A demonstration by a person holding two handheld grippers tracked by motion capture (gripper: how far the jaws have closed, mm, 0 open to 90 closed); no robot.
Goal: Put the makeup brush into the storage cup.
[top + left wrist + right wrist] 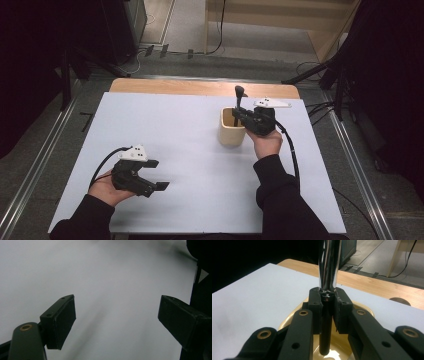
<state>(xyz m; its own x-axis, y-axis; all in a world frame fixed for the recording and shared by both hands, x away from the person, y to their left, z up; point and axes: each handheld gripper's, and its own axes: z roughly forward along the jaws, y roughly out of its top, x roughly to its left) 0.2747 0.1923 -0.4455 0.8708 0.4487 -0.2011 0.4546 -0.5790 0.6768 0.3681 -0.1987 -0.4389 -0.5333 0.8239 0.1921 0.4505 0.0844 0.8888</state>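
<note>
A cream cup (231,131) stands on the white table cover, right of the middle. My right gripper (239,115) hovers over its rim, shut on an upright utensil (240,95) with a dark head at the top. In the right gripper view the gripper (327,307) clamps where the chrome shaft (328,270) meets the black handle (326,325). The handle's end hangs down inside the cup (365,310). My left gripper (159,175) rests low at the front left, open with nothing in it. In its own view the left gripper (117,320) has bare white surface between its pads.
The white cover (190,140) spans the table, with a strip of bare wood (200,87) along the far edge. Metal rails run along both sides on the floor. Black stands and cables sit beyond the table's far corners.
</note>
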